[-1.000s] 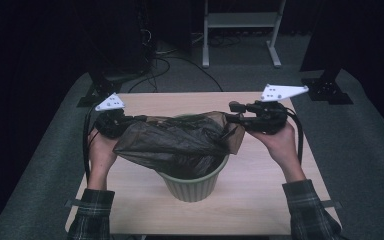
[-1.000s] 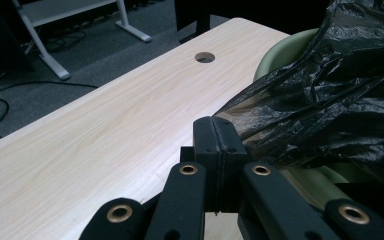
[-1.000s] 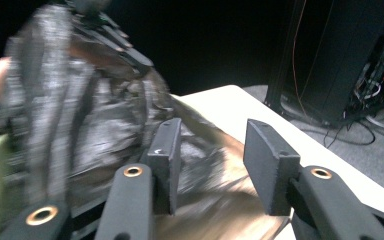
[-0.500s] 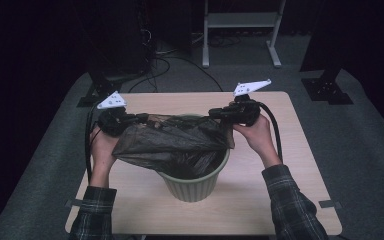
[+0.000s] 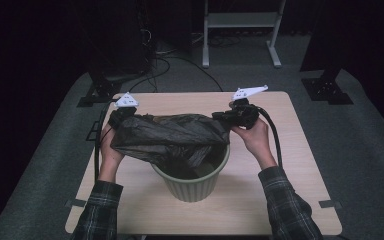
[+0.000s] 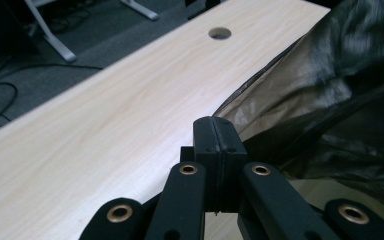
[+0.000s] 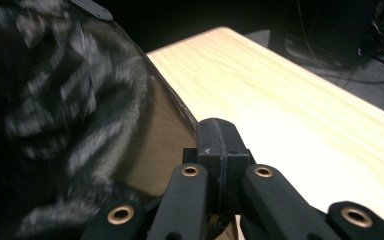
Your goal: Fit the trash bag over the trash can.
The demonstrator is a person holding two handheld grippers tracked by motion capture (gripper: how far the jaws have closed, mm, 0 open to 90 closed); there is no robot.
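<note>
A: What's nearest?
B: A ribbed green plastic bin (image 5: 192,182) on the pale wooden surface (image 5: 300,200).
A: Beyond it?
B: A black plastic bag (image 5: 170,137) stretched over its mouth; the left tool (image 5: 121,116) and right tool (image 5: 225,116) each clamp its edge.

the high view looks forward and down from above the person's side, far enough back to take in the whole table (image 5: 290,200), both forearms, and the floor beyond the two grippers. the left gripper view rides just behind the left gripper (image 6: 215,132), close and low, facing along its closed jaws across the tabletop toward a far edge with a round hole (image 6: 220,33); the bag (image 6: 340,100) lies to that gripper's right. the right gripper view sits equally near behind the right gripper (image 7: 219,135), with the bag to its left. all three views share the bag and the pale tabletop.
</note>
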